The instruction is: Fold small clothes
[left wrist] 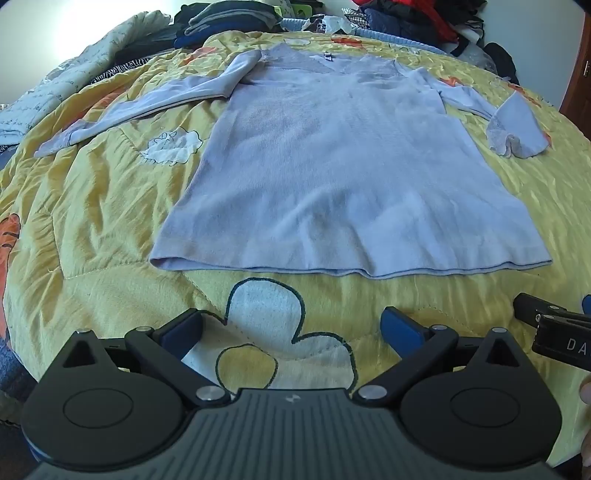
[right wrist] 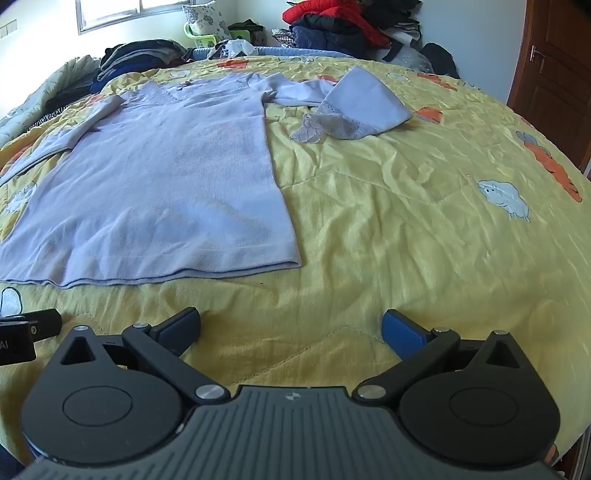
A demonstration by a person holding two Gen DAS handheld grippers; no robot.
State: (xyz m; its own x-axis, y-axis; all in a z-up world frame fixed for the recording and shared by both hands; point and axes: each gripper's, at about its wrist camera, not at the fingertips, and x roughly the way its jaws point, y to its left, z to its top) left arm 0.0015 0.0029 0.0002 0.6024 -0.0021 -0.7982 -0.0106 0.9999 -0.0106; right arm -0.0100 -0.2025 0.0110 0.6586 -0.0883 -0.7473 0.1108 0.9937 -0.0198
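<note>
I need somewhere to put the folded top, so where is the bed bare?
Bare quilt lies right of the top, below its bunched sleeve, and in a strip between the hem and both open tongs. The far edge is crowded with clothes piles.

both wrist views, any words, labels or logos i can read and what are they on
"DA", cut off at the frame edge: on the right gripper body, left wrist view.
"AI", cut off at the frame edge: on the left gripper body, right wrist view.
Small dark tag at the top's neckline: too small to read.
Quilt: cartoon pictures only, no words.
</note>
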